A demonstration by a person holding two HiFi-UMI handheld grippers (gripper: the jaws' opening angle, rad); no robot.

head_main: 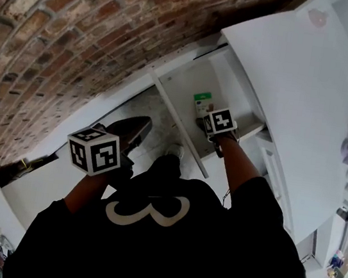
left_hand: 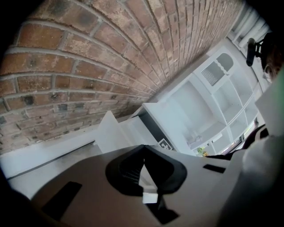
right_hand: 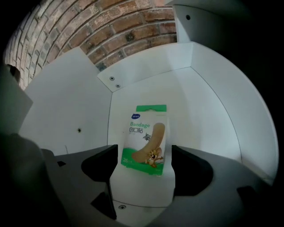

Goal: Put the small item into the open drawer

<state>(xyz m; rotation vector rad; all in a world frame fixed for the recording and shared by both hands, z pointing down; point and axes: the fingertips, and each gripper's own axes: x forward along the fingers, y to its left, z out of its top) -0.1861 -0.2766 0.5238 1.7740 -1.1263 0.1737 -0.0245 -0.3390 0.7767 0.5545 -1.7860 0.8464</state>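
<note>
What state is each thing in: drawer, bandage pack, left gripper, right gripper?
Drawer: open.
Bandage pack: inside the drawer, not clamped.
Left gripper: shut, empty.
Right gripper: open, jaws either side of the bandage pack.
</note>
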